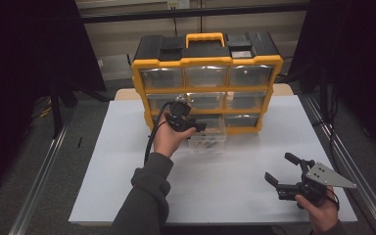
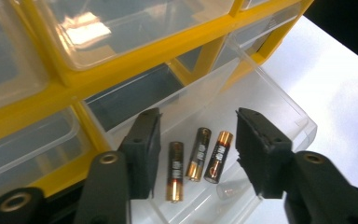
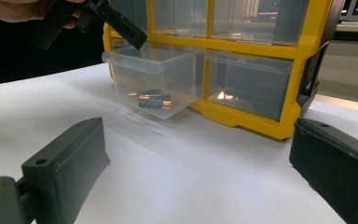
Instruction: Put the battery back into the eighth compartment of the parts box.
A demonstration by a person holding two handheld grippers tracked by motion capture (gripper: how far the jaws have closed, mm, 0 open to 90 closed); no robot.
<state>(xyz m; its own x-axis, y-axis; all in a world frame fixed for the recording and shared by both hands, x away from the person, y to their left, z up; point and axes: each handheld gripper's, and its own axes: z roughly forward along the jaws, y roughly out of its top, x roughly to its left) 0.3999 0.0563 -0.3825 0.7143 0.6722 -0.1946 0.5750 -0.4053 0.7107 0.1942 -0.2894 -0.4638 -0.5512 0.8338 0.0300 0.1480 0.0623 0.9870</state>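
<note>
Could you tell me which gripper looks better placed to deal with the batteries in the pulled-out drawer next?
Left. The left gripper hangs with open jaws right above the three batteries in the clear drawer. The right gripper, also open, sits far off near the table's near right corner.

3 batteries (image 2: 196,158) in pulled-out drawer (image 2: 279,109), organizer (image 1: 206,81) behind.

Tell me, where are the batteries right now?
Three batteries lie side by side on the floor of the clear drawer, pulled out from the bottom row of the yellow organizer. In the left gripper view, they sit below the left gripper, whose jaws stand apart.
</note>
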